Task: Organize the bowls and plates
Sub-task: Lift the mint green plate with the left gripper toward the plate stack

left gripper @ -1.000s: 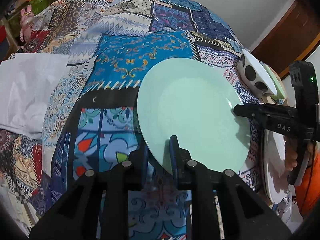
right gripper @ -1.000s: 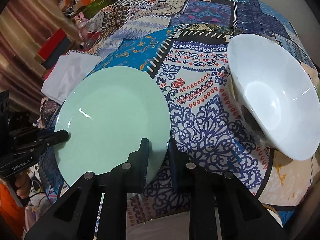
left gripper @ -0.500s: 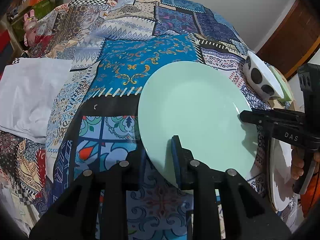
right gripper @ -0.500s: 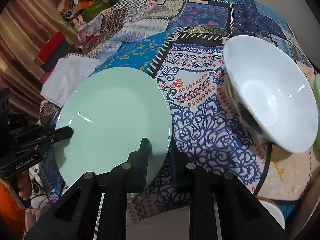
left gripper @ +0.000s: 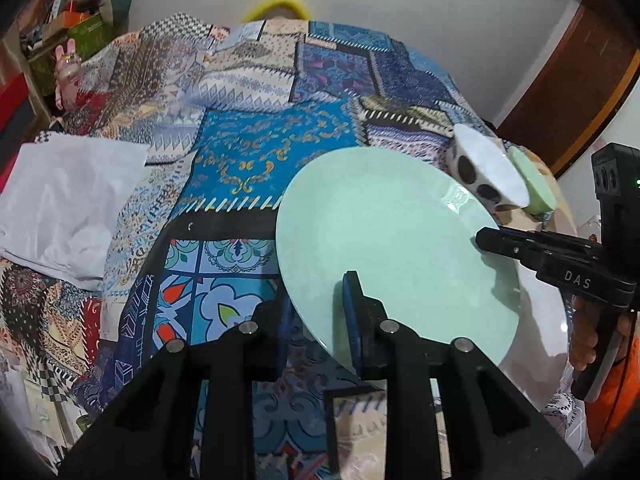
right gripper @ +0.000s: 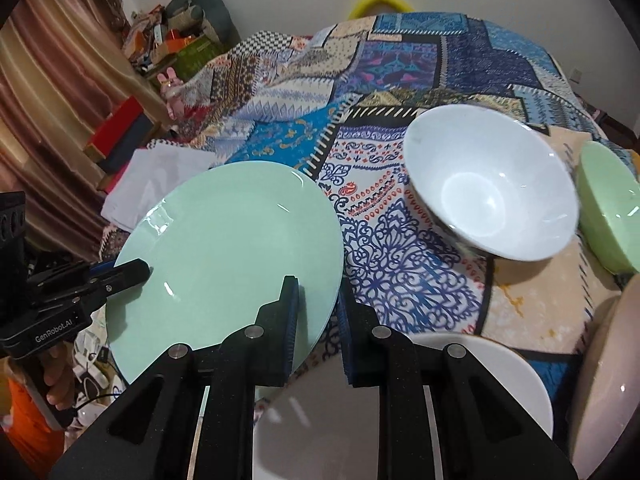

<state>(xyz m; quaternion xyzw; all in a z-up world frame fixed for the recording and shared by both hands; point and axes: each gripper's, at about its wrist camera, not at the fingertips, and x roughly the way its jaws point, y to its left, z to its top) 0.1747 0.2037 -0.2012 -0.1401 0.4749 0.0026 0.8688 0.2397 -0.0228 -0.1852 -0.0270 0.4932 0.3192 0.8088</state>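
A mint green plate (left gripper: 392,240) (right gripper: 224,248) hangs tilted above the patchwork cloth (left gripper: 248,160), held from two sides. My left gripper (left gripper: 316,312) is shut on its near rim; in the right wrist view the same gripper (right gripper: 140,270) clamps the plate's left edge. My right gripper (right gripper: 318,304) is shut on the opposite rim and shows in the left wrist view (left gripper: 484,238) at the plate's right edge. A white bowl (right gripper: 492,192) with dark spots outside (left gripper: 484,172) sits on the cloth, next to a green bowl (right gripper: 608,208).
A white plate (right gripper: 400,380) lies just below my right gripper, and a pale plate (right gripper: 608,360) sits at the far right. White fabric (left gripper: 60,200) lies at the left of the cloth. Clutter and a curtain (right gripper: 60,120) stand beyond the left side.
Both grippers have risen with the green plate between them, lifting it off the cloth. The white plate has come into view under the right gripper.
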